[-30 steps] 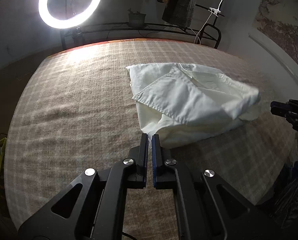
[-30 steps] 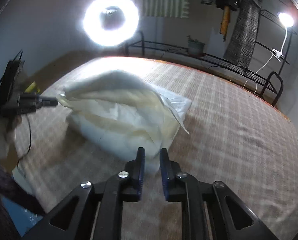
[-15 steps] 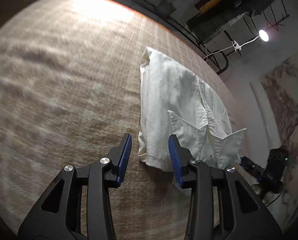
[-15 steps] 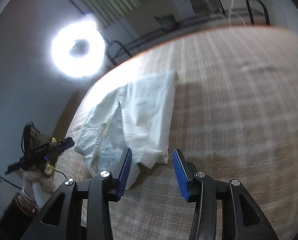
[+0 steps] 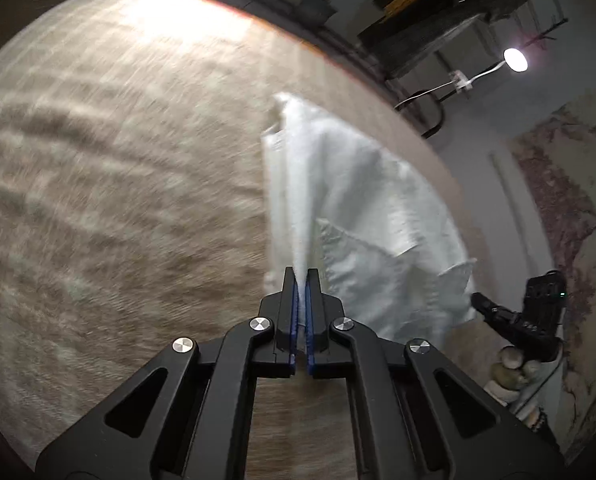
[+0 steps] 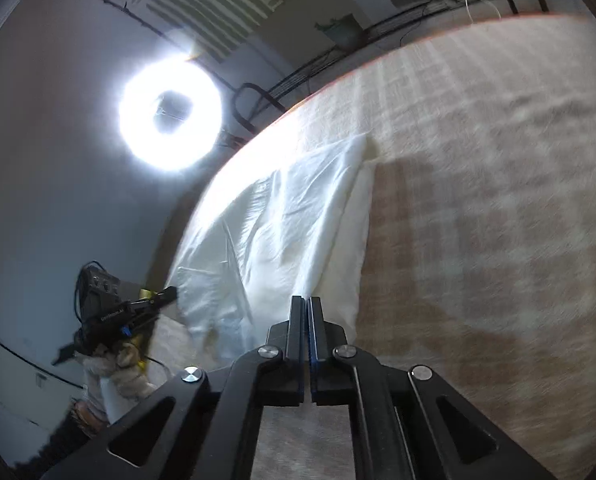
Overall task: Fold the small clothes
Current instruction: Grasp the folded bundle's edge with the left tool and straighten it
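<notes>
A small white shirt (image 5: pixel 362 216) lies partly folded on a beige plaid tablecloth (image 5: pixel 118 184). My left gripper (image 5: pixel 301 276) is shut on the shirt's near edge, lifting a ridge of cloth. In the right wrist view the same shirt (image 6: pixel 282 232) stretches away from my right gripper (image 6: pixel 307 304), which is shut on its near edge. Each gripper shows in the other's view, the right one (image 5: pixel 494 312) at the shirt's right end, the left one (image 6: pixel 154 300) at its left end.
The table's far edge (image 5: pixel 338 68) is backed by a dark metal rack (image 6: pixel 258 96). A ring light (image 6: pixel 170 116) glares beyond the table. A small clip lamp (image 5: pixel 516 60) shines at the back right. A gloved hand (image 6: pixel 118 364) holds the left gripper.
Both grippers were open half a second ago and have closed on the shirt's near edge. The cloth now rises in a ridge between the fingers.
</notes>
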Available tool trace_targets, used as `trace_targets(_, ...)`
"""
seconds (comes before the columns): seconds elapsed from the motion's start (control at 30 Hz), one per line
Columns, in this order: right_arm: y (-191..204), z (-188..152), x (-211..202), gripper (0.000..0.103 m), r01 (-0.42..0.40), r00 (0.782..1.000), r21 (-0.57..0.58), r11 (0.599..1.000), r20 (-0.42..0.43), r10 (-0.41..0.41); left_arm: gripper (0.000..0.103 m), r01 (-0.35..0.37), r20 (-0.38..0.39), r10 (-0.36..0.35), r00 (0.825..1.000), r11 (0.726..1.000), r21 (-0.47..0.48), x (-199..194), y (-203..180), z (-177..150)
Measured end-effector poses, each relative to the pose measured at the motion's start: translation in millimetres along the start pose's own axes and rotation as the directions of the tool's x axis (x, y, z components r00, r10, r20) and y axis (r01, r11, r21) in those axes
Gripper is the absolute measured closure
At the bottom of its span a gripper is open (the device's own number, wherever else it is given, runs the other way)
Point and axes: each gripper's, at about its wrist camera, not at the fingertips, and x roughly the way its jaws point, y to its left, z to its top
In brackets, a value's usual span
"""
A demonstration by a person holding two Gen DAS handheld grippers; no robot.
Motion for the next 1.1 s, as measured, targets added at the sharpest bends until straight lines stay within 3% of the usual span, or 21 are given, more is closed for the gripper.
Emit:
trace_targets(0.1,-12.7,-5.3,12.3,0.103,0.072,0.996,0.025,0.997,-0.051,-0.071,0.102,-0.042,-0.016,0.043,0.999,0.999,0.013,10.2,2.8,-5.8)
trace_targets(0.23,-0.6,-7.8,21.9,0.103,0.15,0.985,-0.06,0.987,-0.071,-0.154,0.101,-0.103,-0.001,0.103,0.995,0.993,0.062,3.8,-9.8,-3.3)
trace_targets(0.33,12.1,2.5,11.5,0.076,0.222,0.972,-0.126,0.967,-0.046,-0.229,0.099,-0.12,0.031,0.118,0.993,0.99,0.075,-16.5,-17.6,5.3)
trace_targets(0.43,24.1,17.7,-5.6,0.071,0.186,0.982,-0.161,0.969,0.01,-0.187,0.099,-0.142,0.105,0.131,0.986,0.985,0.098,-34.2,-24.4,21.4)
trace_targets(0.53,25.0,38.6,-5.5,0.066,0.171,0.985,-0.137,0.976,0.046,-0.166,0.095,-0.081,0.103,0.079,0.991,0.997,0.014,-27.3,-20.1,46.6)
trace_targets(0.63,10.3,62.9,7.0,0.063,0.094,0.995,-0.058,0.994,0.042,-0.091,0.061,-0.033,0.097,0.036,0.995,0.999,-0.033,-9.1,-18.3,71.3)
trace_targets(0.67,7.0,70.9,13.1,0.063,0.089,0.995,-0.036,0.995,0.047,-0.088,0.059,-0.006,0.095,0.011,0.995,0.999,-0.053,-3.4,-16.1,79.6)
trace_targets(0.77,-1.3,87.3,29.1,0.062,0.042,0.998,0.022,0.999,0.047,-0.043,0.059,0.073,0.084,-0.062,0.995,0.988,-0.134,14.6,-8.0,100.0)
trace_targets(1.03,-26.3,111.1,77.6,0.065,0.024,1.0,0.122,0.992,-0.005,-0.023,0.06,0.158,0.038,-0.154,0.987,0.955,-0.251,60.1,11.2,124.6)
trace_targets(1.1,-30.1,116.0,81.4,0.068,0.009,1.0,0.132,0.991,-0.002,-0.009,0.072,0.162,0.03,-0.16,0.987,0.954,-0.252,65.6,11.8,127.2)
